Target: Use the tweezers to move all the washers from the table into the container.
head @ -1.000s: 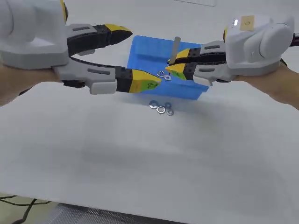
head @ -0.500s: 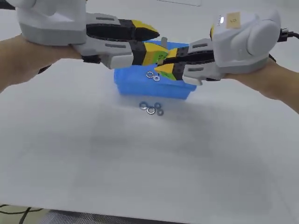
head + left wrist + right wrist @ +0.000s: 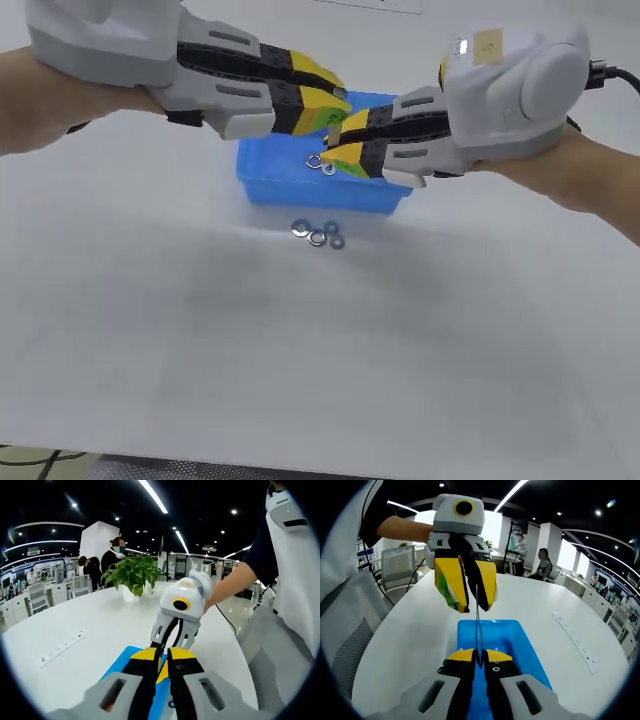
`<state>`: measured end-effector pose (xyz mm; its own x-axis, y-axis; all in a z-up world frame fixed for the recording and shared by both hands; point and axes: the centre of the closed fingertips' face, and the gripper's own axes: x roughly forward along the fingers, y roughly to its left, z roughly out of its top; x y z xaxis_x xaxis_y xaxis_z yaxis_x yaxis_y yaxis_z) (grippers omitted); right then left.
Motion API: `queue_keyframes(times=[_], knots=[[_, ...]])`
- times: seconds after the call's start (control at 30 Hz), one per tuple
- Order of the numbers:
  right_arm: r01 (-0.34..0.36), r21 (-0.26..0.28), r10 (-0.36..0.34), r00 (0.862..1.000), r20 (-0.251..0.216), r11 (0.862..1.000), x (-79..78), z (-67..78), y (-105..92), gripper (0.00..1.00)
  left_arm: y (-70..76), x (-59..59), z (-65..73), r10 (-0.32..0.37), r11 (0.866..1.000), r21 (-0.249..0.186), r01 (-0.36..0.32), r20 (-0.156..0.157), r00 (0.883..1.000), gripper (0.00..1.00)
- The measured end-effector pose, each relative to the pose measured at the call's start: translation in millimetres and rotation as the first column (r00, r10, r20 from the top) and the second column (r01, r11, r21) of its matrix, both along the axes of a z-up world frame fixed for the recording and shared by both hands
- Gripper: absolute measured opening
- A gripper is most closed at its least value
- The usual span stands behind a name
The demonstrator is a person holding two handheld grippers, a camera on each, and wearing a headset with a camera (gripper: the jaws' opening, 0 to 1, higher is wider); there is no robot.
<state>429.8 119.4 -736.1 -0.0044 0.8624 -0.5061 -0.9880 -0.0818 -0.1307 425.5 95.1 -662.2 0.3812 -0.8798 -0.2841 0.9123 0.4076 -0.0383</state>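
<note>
White tabletop (image 3: 300, 340) carries a cluster of washers (image 3: 317, 235) just before the blue container (image 3: 290, 190), a few more lying inside. Wide open a second ago, the left gripper (image 3: 335, 97) has swung over the container, jaws narrowed around the far end of the tweezers (image 3: 477, 625), pressing or not I cannot tell. The right gripper (image 3: 479, 656) clenches the near end, so transfers seem paused for a regrip.

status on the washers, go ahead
Right tool shut on tweezers; left tool at their tip, grip unclear. Washers on table by container, two inside. Nothing in the way.
</note>
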Motion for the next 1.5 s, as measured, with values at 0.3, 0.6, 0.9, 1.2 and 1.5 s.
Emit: queue_keyframes(times=[0.3, 0.6, 0.9, 1.2, 1.5], knots=[[-0.018, 0.009, 0.018, 1.0, 0.009, 1.0, -5.1, 5.3, 1.2, 0.08, -3.4, -6.5, 5.6, -0.05, 0.999, 0.017, 0.05, 0.049, 0.998, 0.06], [-0.043, -0.01, 0.044, 0.998, 0.039, 0.999, -10.6, 7.2, 2.7, 0.09, -7.8, -10.0, 9.2, -0.083, 0.995, 0.069, 0.075, 0.129, 0.988, 0.04], [-0.024, 0.02, 0.023, 0.999, 0.044, 1.0, -8.6, 16.0, 5.8, 0.13, -1.5, -7.6, 19.2, -0.056, 0.997, 0.062, 0.046, 0.158, 0.986, 0.04], [-0.001, 0.002, 0.001, 0.998, 0.059, 1.0, -6.4, 16.0, 2.2, 0.22, 1.5, -2.3, 29.5, -0.018, 0.998, 0.059, 0.007, 0.181, 0.983, 0.04], [0.099, 0.088, -0.101, 0.995, 0.019, 0.991, -0.9, 34.7, -10.5, 0.32, 6.1, -8.7, 45.1, 0.019, 0.999, 0.033, -0.026, 0.184, 0.983, 0.04]])
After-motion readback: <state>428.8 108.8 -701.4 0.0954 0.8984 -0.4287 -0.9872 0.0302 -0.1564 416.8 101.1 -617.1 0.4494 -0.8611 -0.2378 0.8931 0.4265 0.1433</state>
